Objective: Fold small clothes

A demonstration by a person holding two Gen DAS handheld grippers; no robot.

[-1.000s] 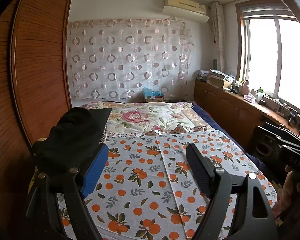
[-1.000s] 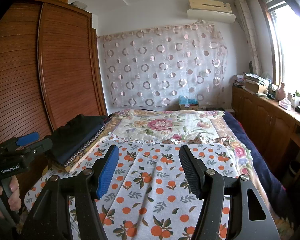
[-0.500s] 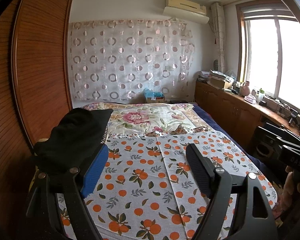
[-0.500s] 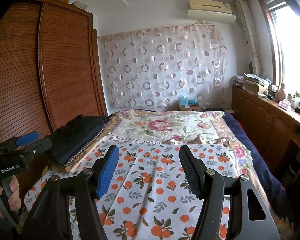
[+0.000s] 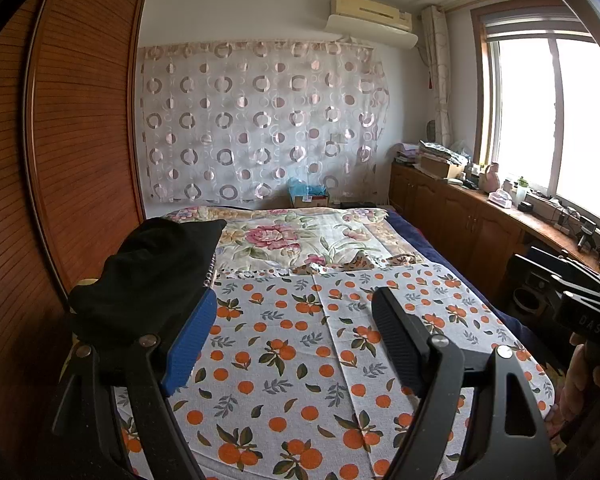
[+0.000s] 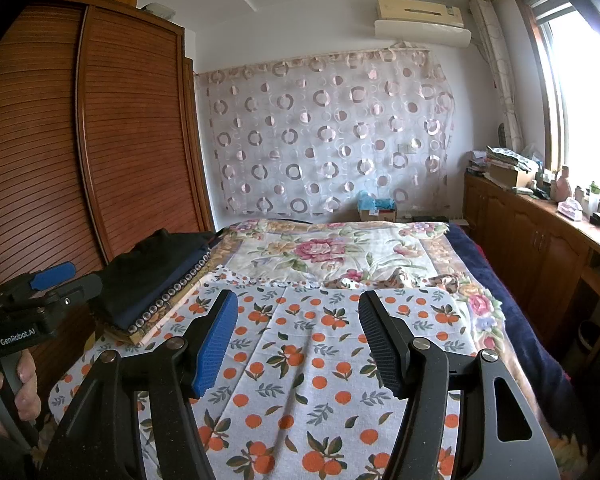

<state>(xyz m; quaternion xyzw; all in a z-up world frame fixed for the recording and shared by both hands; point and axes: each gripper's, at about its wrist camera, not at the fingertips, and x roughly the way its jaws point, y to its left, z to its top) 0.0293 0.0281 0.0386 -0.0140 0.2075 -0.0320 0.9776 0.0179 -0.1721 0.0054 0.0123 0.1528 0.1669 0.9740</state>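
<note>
- Left tool (image 5: 292, 340), right tool (image 6: 298, 340): both wide, holding nothing.
- Dark clothes (image 6: 156, 268) stacked left of tools: likely soft, light, floppy; best pinched at an edge.

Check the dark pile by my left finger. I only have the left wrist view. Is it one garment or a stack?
Observer: It's a stack. A black garment is on top, a navy layer is under it, and bead-trimmed and tan fabric are at the bottom.
Operator: Is the left gripper touching it?
Observer: In the right wrist view, the left gripper has its tips at the pile's near edge. I cannot tell if there is contact.
Operator: What about the right gripper's jaws?
Observer: The right gripper is open and empty, above the orange-print cloth.
</note>
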